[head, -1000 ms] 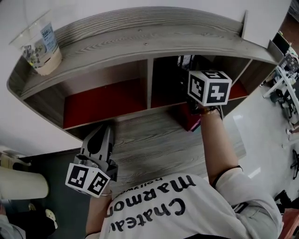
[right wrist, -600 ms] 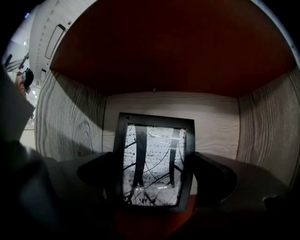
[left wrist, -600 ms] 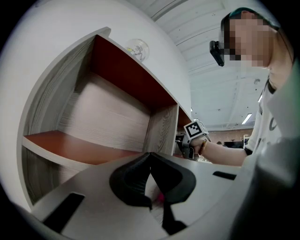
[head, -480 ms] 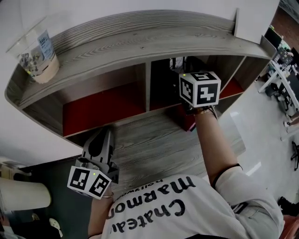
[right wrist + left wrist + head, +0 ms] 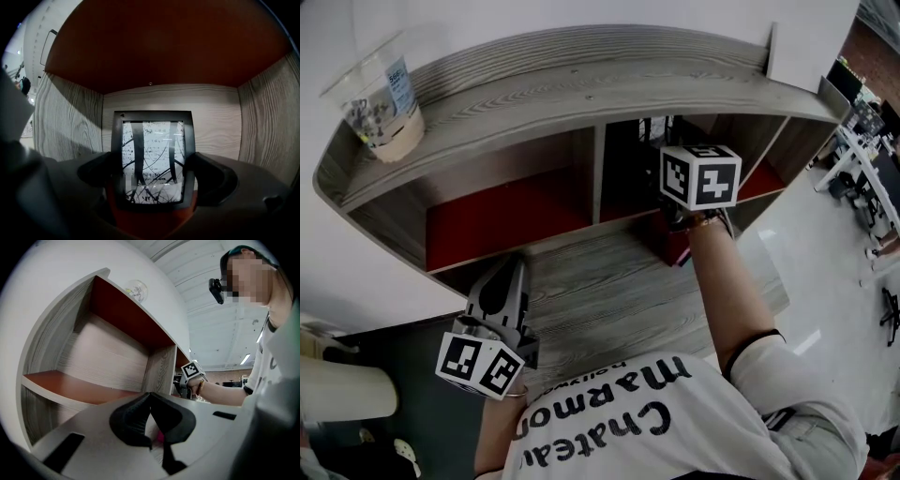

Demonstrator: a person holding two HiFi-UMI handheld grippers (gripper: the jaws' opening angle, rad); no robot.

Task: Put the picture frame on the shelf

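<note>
Count entry: 1 shelf (image 5: 581, 89); 1 picture frame (image 5: 152, 159); 1 clear plastic cup (image 5: 380, 94); 1 white panel (image 5: 811, 42); 1 person (image 5: 609, 422). Hand-held grippers: 2, the left hand-held gripper (image 5: 149, 397) and the right hand-held gripper (image 5: 152, 171).

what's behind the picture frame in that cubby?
The compartment's pale wood back wall shows above and beside the picture frame, held in the right tool. The patch directly behind it is covered.
</note>
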